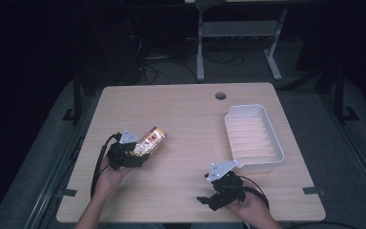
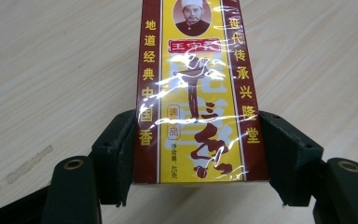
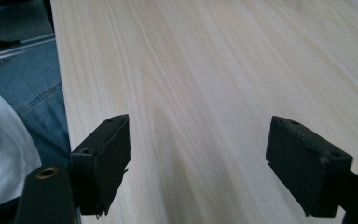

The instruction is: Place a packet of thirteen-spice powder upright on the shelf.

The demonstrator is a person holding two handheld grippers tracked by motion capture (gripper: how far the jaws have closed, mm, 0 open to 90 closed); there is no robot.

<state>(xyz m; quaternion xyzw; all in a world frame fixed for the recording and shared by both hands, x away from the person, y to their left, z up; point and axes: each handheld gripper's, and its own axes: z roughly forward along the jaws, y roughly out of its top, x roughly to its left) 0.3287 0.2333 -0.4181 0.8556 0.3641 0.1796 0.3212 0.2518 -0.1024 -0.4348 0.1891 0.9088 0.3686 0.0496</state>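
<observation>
Wooden table (image 1: 186, 119) in a dark room, white tray (image 1: 253, 137) at right.
Left gripper (image 2: 193, 140) clamps a yellow-and-maroon box (image 2: 198, 93) at lower left; right gripper (image 3: 198, 158) stands apart, holding nothing.

The left gripper (image 1: 136, 151) is sitting at the near left of the table, its jaws closing on a box (image 2: 198, 93) and pointing far-right. The right gripper (image 1: 208, 200) is resting at the near right, jaws standing wide apart, pointing left.
</observation>
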